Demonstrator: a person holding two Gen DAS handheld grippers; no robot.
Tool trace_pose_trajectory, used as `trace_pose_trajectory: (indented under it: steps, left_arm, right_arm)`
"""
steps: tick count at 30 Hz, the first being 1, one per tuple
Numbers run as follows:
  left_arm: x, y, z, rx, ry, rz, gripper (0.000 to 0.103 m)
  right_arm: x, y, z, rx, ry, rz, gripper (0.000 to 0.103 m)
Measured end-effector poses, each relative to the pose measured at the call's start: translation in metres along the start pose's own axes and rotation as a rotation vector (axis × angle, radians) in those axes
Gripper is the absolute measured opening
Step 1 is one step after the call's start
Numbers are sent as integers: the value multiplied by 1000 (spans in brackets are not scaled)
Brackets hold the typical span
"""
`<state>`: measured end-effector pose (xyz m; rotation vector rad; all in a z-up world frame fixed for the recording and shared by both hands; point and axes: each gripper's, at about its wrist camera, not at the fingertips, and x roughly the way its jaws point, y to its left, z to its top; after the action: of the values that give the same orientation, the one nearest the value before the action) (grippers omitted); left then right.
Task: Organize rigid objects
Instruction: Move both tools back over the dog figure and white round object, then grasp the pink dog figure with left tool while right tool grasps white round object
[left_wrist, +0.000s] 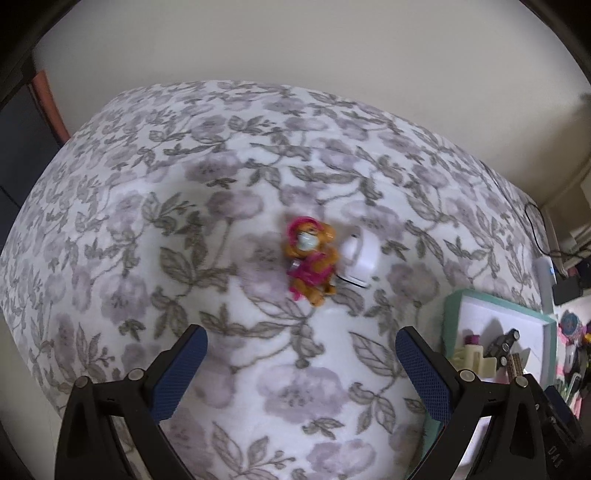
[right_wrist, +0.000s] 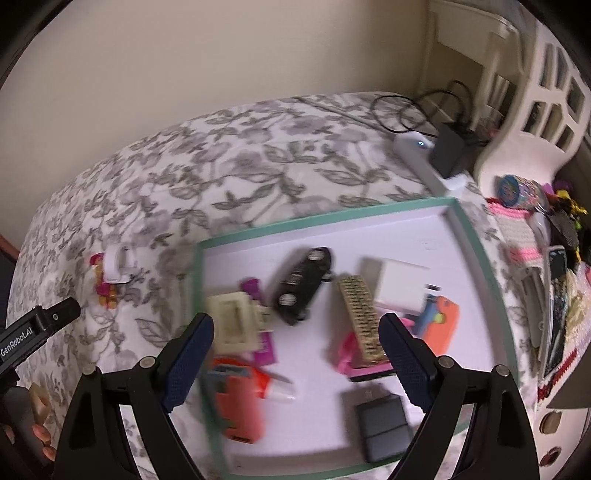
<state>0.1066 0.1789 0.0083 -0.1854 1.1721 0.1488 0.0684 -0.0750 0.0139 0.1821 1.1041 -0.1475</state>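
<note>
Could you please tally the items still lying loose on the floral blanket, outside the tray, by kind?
Orange toy figures in pink: 1
White plastic objects: 1
Total: 2, lying side by side, ahead of the open left tool.

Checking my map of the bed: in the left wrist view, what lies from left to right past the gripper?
Orange monkey figurine in pink clothes → white plastic hook-shaped piece → mint-green rimmed white tray → small black toy car inside the tray.
</note>
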Motion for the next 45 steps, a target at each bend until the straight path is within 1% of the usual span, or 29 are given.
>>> trace_pose_trajectory:
  steps: [4, 7, 12, 16, 19, 24, 29, 32, 33, 35, 37, 38, 39, 40, 41, 42, 45]
  left_arm:
    - [1, 21, 8, -33, -4, 12, 103]
    - [5, 34, 16, -58, -4, 7, 103]
    - [18, 41, 26, -66, 15, -8, 103]
    - [31, 44, 37, -83, 19, -7, 103]
    - [43, 47, 45, -107, 23, -9, 103]
    - [64, 53, 56, -145, 31, -10, 103]
    - [80, 62, 61, -193, 42, -45, 103]
    - [83, 67, 63, -213, 40, -45, 103]
    - [83, 68, 63, -216, 39, -47, 103]
    - [83, 69, 64, -216, 37, -56, 103]
    - [83, 69, 63, -215, 36, -59, 103]
    - [83, 68, 63, -215, 36, -66, 103]
    - [84, 67, 63, -214, 37, -75, 103]
    - [84, 66, 62, -212, 38, -84, 103]
    - [84, 63, 61, -208, 40, -97, 103]
    - [85, 60, 61, -202, 41, -103, 103]
    - [85, 50, 60, -176, 38, -115, 103]
  right_arm:
    - [2, 26, 4, -35, -4, 29, 91]
    - [4, 46, 8, -63, -8, 57, 91]
    - [11, 78, 19, -112, -25, 84, 91]
    - [23, 104, 32, -133, -37, 146, 91]
    - [38, 119, 36, -142, -41, 170, 91]
    - [68, 135, 40, -154, -15, 174, 91]
    - [87, 142, 44, -129, 3, 231, 91]
    - [91, 148, 44, -128, 10, 261, 91]
    - [93, 150, 43, -130, 11, 262, 89]
    - [96, 154, 41, -134, 11, 262, 78]
    - [100, 153, 39, -122, 28, 272, 62]
    - [101, 152, 38, -111, 34, 277, 58]
    - [101, 150, 37, -96, 33, 285, 45]
    - [100, 148, 37, -87, 29, 290, 36]
    - [100, 147, 37, -87, 28, 290, 32]
    - [99, 146, 37, -88, 27, 291, 26]
    - [98, 141, 38, -83, 24, 292, 22]
